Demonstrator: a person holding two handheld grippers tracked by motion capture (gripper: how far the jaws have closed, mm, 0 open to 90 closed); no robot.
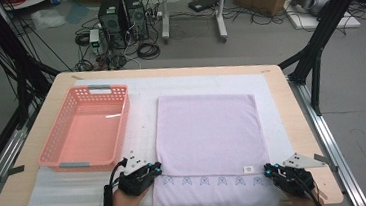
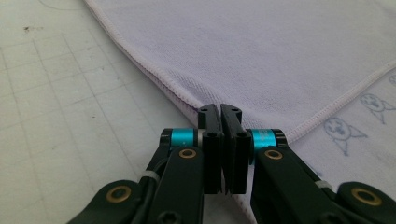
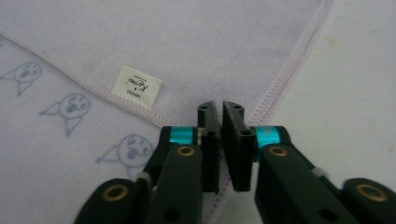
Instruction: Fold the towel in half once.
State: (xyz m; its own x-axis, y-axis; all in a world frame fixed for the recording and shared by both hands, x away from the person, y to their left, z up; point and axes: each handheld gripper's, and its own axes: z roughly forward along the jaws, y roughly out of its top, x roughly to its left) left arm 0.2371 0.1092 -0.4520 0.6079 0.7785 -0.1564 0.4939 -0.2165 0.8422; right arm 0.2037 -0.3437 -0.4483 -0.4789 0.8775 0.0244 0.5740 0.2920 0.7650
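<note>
Here, left claw (image 1: 155,168) and right claw (image 1: 268,170) clamped, apparently on towel (image 1: 208,131) near corners.

Unreadable script on towel label (image 3: 138,83)

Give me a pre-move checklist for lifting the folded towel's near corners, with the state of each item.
1. Left gripper jaws closed at the towel's near left corner: ok.
2. Right gripper jaws closed at the near right corner: ok.
3. Cloth really pinched between each pair of pads: cannot tell, the jaws hide the corners.
4. Upper layer lies flat, without wrinkles: ok.
5. Pink basket stands apart from the towel, to its left: ok.
6. White label lies outside the right jaws: ok.
</note>
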